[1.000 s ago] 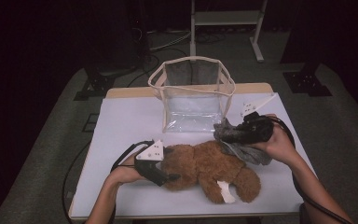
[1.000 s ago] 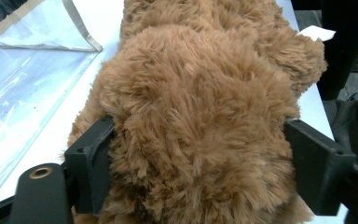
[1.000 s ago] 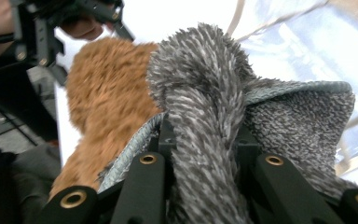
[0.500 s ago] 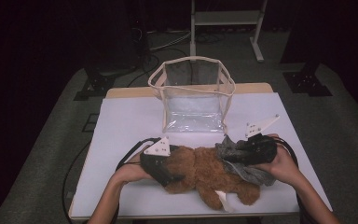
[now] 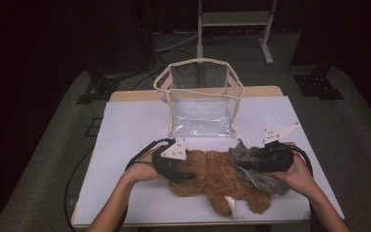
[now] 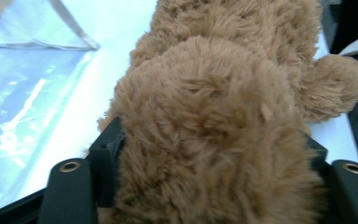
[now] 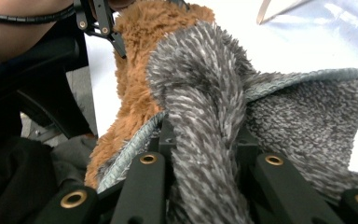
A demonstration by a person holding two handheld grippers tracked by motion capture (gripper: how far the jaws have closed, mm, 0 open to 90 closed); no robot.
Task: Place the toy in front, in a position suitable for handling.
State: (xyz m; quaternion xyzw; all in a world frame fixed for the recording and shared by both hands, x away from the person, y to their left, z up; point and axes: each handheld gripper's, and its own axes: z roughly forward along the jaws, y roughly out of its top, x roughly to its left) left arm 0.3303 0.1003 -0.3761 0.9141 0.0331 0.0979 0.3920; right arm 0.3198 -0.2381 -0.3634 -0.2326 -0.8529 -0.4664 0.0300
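- White-topped desk (image 5: 125, 130) carries a clear plastic tote bag (image 5: 200, 99) and a brown plush teddy bear (image 5: 217, 179) lying near its front edge.
- Left gripper (image 5: 176, 169) clamps the bear's furry end.
- Right gripper (image 5: 251, 162) pinches a grey fuzzy cloth (image 7: 223, 107) draped on the bear.

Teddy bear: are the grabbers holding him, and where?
Yes. The left gripper clamps the teddy bear by one furry end, likely its head. The right gripper clamps a fold of the grey cloth draped on the bear.

Teddy bear (image 6: 223, 116) cut off at top and bottom edges of left gripper view; fur hiding inner faces of both jaws. Grey cloth (image 7: 223, 116) covering bear's near end, running off right gripper view's bottom edge. Bear's face hidden throughout.
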